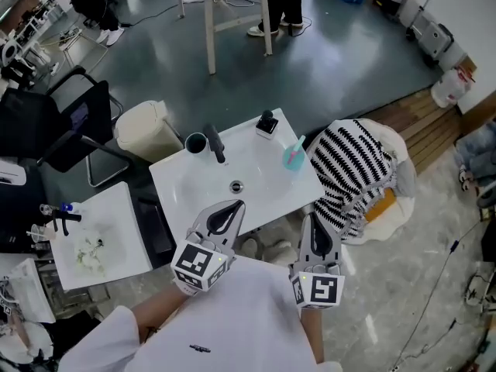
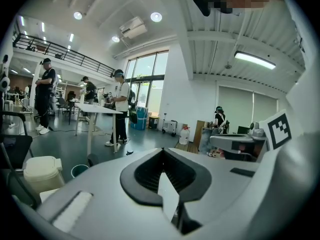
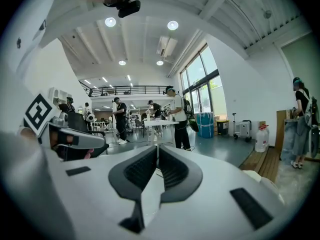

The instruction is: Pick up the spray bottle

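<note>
A small spray bottle, with a translucent teal body and a pink nozzle head, is standing near the right edge of the white bench, just right of the frame's centre. The left hand-held gripper and the right hand-held gripper are hovering below it, both clenched on nothing.

Spray bottle on table (right side).
</note>
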A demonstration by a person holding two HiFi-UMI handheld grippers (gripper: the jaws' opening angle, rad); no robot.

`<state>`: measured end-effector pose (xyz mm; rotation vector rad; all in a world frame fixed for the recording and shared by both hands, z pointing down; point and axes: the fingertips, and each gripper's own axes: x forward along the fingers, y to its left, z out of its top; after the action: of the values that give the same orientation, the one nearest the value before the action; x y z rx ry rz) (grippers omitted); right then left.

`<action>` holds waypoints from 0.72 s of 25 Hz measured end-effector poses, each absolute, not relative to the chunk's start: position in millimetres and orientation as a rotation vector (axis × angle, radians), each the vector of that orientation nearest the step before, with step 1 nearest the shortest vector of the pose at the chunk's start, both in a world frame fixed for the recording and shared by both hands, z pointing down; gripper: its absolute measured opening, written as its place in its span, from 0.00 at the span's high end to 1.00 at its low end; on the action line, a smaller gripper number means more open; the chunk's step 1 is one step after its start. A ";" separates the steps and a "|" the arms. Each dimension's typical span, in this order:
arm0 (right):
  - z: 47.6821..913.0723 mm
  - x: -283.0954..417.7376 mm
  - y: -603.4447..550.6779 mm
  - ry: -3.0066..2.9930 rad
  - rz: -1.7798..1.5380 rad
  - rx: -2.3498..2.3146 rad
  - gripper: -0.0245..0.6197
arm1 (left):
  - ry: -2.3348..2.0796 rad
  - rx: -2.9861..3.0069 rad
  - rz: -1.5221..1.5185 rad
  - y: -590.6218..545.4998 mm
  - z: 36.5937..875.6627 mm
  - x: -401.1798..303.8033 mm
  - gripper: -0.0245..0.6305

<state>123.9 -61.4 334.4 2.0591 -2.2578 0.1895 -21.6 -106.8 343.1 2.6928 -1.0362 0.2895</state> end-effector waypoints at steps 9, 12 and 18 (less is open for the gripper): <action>350.3 130.3 -104.7 -2.309 0.227 1.997 0.95 | -1.065 2.663 0.342 -131.4 358.7 -11.0 0.96; 363.3 129.5 -123.1 -2.312 0.237 1.971 0.95 | -1.066 2.642 0.345 -139.9 365.3 -7.1 0.96; 389.8 132.0 -162.2 -2.321 0.278 1.930 0.78 | -1.087 2.608 0.361 -160.2 380.9 -0.3 0.96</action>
<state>132.0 -162.2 389.8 1.9301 -2.3209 0.2782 -0.3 -160.2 380.9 2.6083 -1.0865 0.3608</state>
